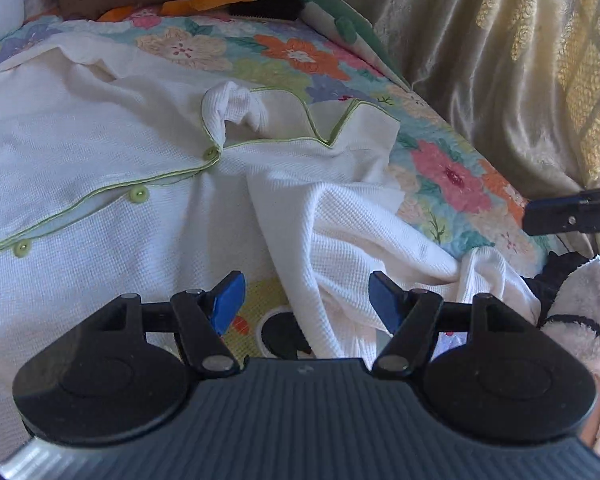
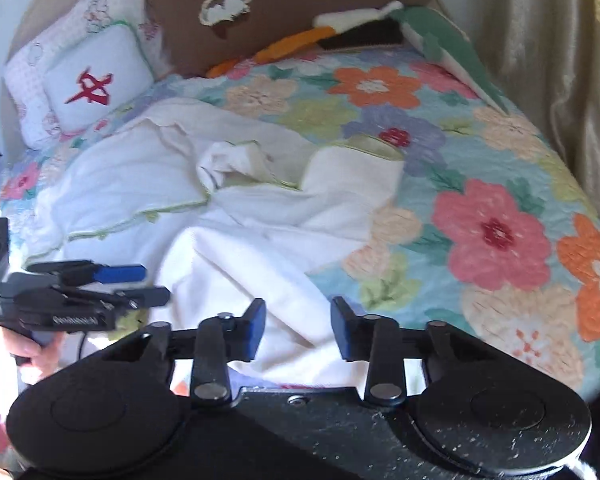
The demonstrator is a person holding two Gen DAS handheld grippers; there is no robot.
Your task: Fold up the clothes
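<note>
Floral bedspread (image 2: 496, 236), white shirt (image 1: 112, 168) lying crumpled — collar toward pillows, both tools spread, gripping nothing — left tool (image 1: 306, 300), right tool (image 2: 298, 330).

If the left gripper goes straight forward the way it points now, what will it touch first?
Most likely the white waffle-knit garment: its bunched fold lies directly ahead of the open left gripper, on the floral bedspread. Exact depth is unclear in this fisheye view.

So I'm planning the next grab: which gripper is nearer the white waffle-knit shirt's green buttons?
Left. The left gripper hovers over the shirt, buttons just ahead-left. The right gripper sits further right, by the sleeve side.
</note>
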